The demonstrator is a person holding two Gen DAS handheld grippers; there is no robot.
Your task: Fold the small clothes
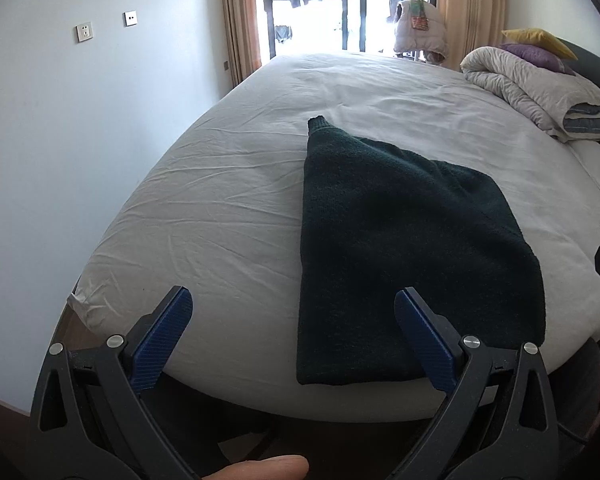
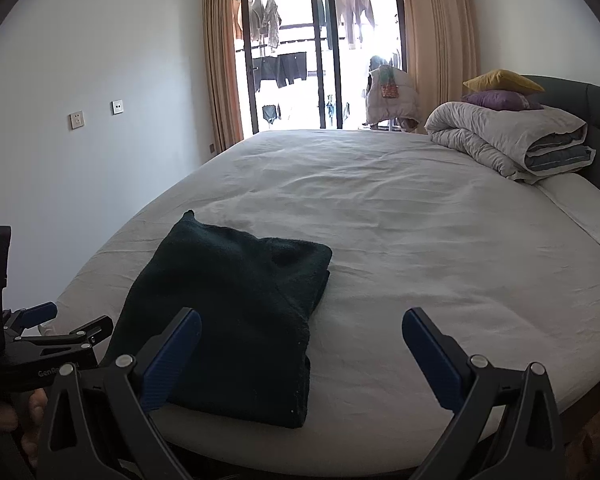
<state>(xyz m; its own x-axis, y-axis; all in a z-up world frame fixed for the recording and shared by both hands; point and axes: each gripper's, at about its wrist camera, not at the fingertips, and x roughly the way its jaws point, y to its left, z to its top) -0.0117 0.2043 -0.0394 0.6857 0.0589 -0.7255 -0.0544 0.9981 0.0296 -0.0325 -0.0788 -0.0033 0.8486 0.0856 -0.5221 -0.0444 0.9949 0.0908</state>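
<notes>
While wide apart, both fingers [image 1: 180,308] empty.

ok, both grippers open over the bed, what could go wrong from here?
1. The dark green sweater lies at the bed's near edge; a tug toward the person could slide it off.
2. It looks thick and already folded, so a pinch may catch only the top layer and undo the fold.

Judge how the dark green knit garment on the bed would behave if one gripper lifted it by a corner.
The dark green garment looks like soft, thick knit, so it would probably sag. It lies folded in layers on the bed sheet, so a corner lift would likely undo the fold. Its fuzzy surface suggests little slipping.
</notes>
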